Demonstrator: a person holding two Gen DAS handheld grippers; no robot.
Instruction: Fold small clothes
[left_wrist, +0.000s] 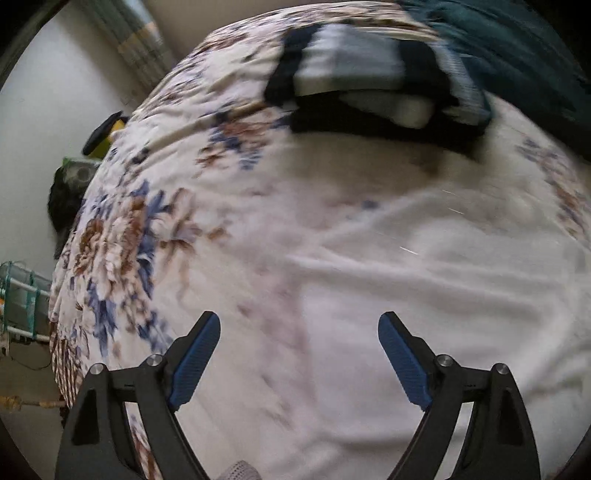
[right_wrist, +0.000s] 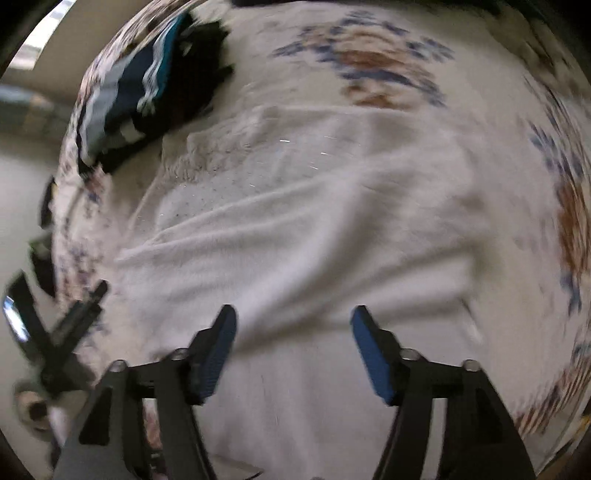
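A white knitted garment (right_wrist: 295, 229) lies spread over a flowered bedspread (right_wrist: 373, 62), with loose folds across it and a lacy edge toward the upper left. In the left wrist view the same white garment (left_wrist: 424, 266) fills the right half. My left gripper (left_wrist: 299, 321) hangs above the cloth with its blue pads wide apart and nothing between them. Over the garment's near edge, my right gripper (right_wrist: 293, 314) is open too, and holds nothing. Both views are blurred by motion.
A pile of folded clothes (left_wrist: 369, 85) in dark blue, grey and teal lies at the far side of the bed, also seen as the pile (right_wrist: 147, 88) at upper left. The bed's left edge (left_wrist: 74, 229) drops to a floor with clutter. The other gripper (right_wrist: 62, 332) shows at left.
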